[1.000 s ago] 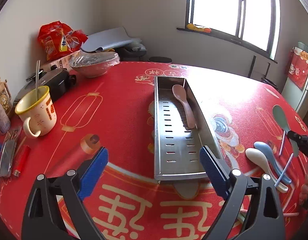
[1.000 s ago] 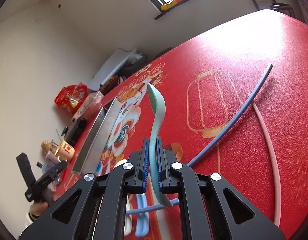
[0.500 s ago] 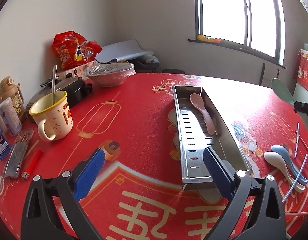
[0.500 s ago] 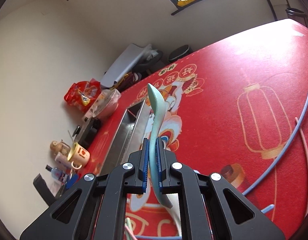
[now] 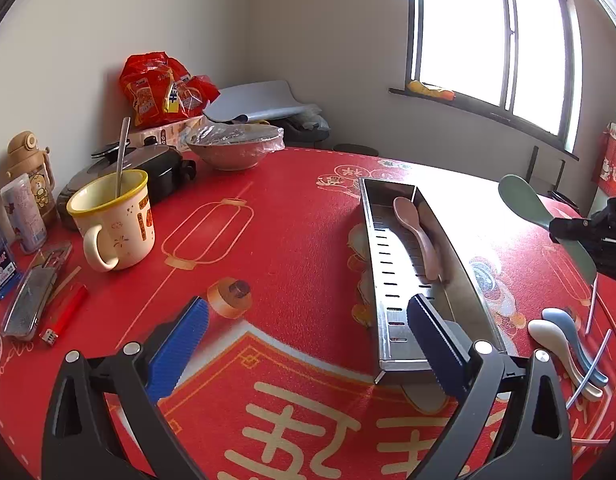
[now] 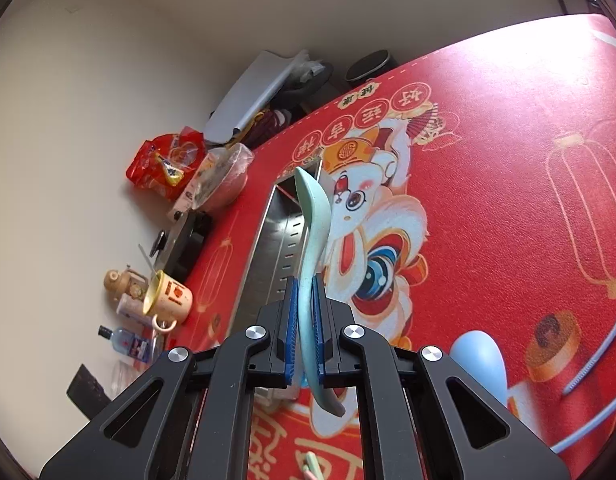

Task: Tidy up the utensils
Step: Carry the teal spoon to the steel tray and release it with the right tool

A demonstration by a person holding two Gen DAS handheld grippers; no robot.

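A long steel tray (image 5: 388,280) with slotted floor lies on the red table cover, and a pink spoon (image 5: 414,232) rests in its far half. My left gripper (image 5: 308,332) hangs open low over the table, its right pad beside the tray's near end, nothing between its fingers. My right gripper (image 6: 304,320) is shut on a green spoon (image 6: 314,232), bowl pointing forward, held in the air just right of the tray (image 6: 276,256). In the left wrist view that green spoon (image 5: 524,200) shows at the right edge. A white spoon (image 5: 548,334) and a blue spoon (image 5: 564,320) lie right of the tray.
A yellow-rimmed mug (image 5: 116,220) with a metal spoon, a covered bowl (image 5: 236,148), a black pot (image 5: 156,164), snack bags (image 5: 160,88), bottles, a case and a red lighter (image 5: 66,314) crowd the table's left side. Thin straws (image 6: 588,364) lie at the right. A blue spoon (image 6: 478,364) lies near my right gripper.
My right gripper has carried the green spoon up off the table and leftward to the tray. My left gripper has tilted a little, its jaws a bit wider.
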